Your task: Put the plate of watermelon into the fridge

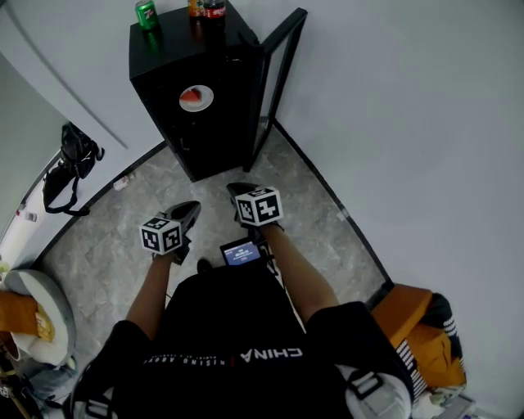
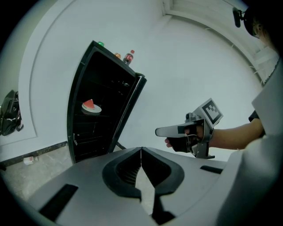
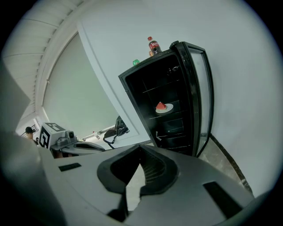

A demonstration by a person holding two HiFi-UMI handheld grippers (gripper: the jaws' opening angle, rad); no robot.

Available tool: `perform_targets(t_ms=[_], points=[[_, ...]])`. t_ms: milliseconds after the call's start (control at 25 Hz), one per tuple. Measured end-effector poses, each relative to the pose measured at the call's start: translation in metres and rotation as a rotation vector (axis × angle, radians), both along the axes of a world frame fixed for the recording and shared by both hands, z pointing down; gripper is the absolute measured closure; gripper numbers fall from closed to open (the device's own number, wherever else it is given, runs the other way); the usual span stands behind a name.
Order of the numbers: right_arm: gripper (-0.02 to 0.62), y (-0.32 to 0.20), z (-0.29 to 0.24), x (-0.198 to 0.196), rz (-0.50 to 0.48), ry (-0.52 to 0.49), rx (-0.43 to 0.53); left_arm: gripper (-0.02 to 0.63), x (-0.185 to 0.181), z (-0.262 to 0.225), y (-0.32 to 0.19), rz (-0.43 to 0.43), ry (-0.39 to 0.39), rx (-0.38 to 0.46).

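Note:
A white plate with a red watermelon slice (image 1: 196,98) rests on a shelf inside the black fridge (image 1: 160,61); the same plate (image 2: 91,107) (image 3: 163,107) shows in both gripper views. The fridge's glass door (image 1: 280,74) stands open to the right. Both grippers hang in front of the fridge, well back from it and apart from the plate. My left gripper (image 1: 190,211) (image 2: 141,151) is shut with nothing in it. The right gripper (image 1: 239,190) (image 3: 140,151) is also shut and holds nothing. The right gripper (image 2: 170,131) appears in the left gripper view, and the left gripper (image 3: 86,146) in the right gripper view.
A green can (image 1: 146,14) and a cola bottle (image 1: 214,8) stand on the fridge top. A black bag (image 1: 70,164) lies by the left wall. An orange bag (image 1: 417,327) sits at the lower right. White walls close in on both sides of the grey stone floor (image 1: 106,237).

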State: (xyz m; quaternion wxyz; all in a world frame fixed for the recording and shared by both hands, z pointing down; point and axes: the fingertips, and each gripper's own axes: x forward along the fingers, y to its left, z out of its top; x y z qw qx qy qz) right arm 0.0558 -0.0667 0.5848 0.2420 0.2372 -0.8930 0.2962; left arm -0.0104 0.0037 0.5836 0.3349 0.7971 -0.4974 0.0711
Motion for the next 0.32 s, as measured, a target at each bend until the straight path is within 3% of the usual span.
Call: perform_targets(t_ms=[320], points=[[0.58,-0.0024,-0.0063,-0.0066,-0.039,-0.017,0.014,0.594,0.0034,0.002,-0.0055,-0.004,-0.016,-0.007]])
